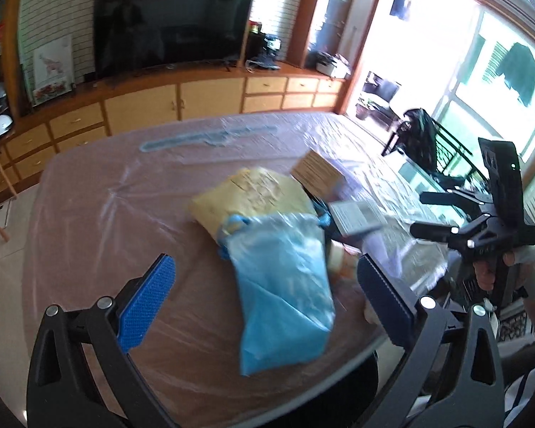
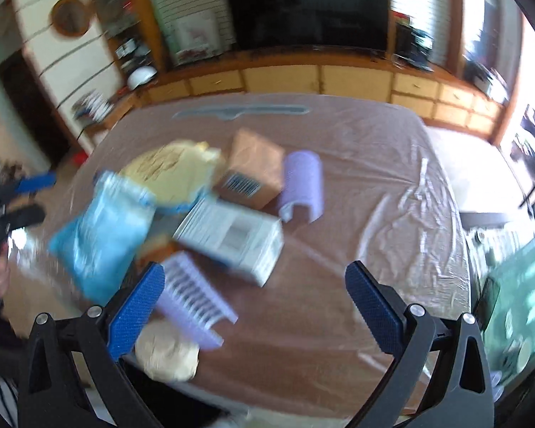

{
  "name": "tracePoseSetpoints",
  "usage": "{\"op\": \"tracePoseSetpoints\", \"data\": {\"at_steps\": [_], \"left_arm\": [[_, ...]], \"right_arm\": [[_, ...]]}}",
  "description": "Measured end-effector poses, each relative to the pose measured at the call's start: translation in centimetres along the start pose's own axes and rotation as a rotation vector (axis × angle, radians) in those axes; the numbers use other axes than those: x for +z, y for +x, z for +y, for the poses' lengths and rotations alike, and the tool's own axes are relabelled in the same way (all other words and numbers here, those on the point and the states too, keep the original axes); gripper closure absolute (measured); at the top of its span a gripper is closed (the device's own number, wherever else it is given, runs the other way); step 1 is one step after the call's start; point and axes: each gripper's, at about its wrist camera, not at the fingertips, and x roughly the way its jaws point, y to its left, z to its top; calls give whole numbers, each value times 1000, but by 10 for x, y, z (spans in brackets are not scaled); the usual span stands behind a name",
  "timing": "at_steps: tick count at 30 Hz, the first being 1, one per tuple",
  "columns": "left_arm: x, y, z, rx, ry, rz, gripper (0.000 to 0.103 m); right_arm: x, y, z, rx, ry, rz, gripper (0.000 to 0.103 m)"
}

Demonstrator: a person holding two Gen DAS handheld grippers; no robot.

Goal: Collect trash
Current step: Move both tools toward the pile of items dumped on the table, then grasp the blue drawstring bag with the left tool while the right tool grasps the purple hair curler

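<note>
A blue drawstring trash bag [image 1: 281,285] lies on the table [image 1: 100,221], its mouth against a yellow padded envelope [image 1: 253,196]. My left gripper [image 1: 264,299] is open, its fingers on either side of the bag, just above it. A brown cardboard box [image 1: 317,173] and a white box [image 1: 356,219] lie behind. In the right wrist view the bag [image 2: 100,235], envelope [image 2: 174,171], brown box [image 2: 253,167], white box [image 2: 235,239], two purple ridged pieces [image 2: 303,185] [image 2: 192,299] and a beige crumpled wad [image 2: 167,353] lie together. My right gripper [image 2: 255,306] is open and empty above the table.
The table [image 2: 374,214] is covered with clear plastic film. My right gripper also shows at the right of the left wrist view [image 1: 442,214]. A cabinet with a TV [image 1: 171,25] stands behind the table. A dark chair [image 1: 424,142] stands by the window at right.
</note>
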Motion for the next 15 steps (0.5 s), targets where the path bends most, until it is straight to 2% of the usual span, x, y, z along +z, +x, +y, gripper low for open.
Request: {"op": "tracePoseSetpoints", "data": {"at_steps": [3, 5, 11, 14, 15], "left_arm": [[-7, 17, -8, -29, 23, 45, 1], [-9, 26, -13, -21, 42, 66, 1], [-14, 61, -11, -23, 60, 166, 1], [-17, 66, -4, -26, 48, 179, 2], [-18, 67, -2, -33, 39, 185, 5]], "right_arm": [[-16, 9, 24, 19, -116, 43, 4], [-19, 16, 36, -9, -170, 55, 4], [-18, 32, 51, -1, -236, 78, 5], [-10, 41, 53, 9, -244, 93, 11], [-9, 45, 53, 12, -244, 100, 14]]}}
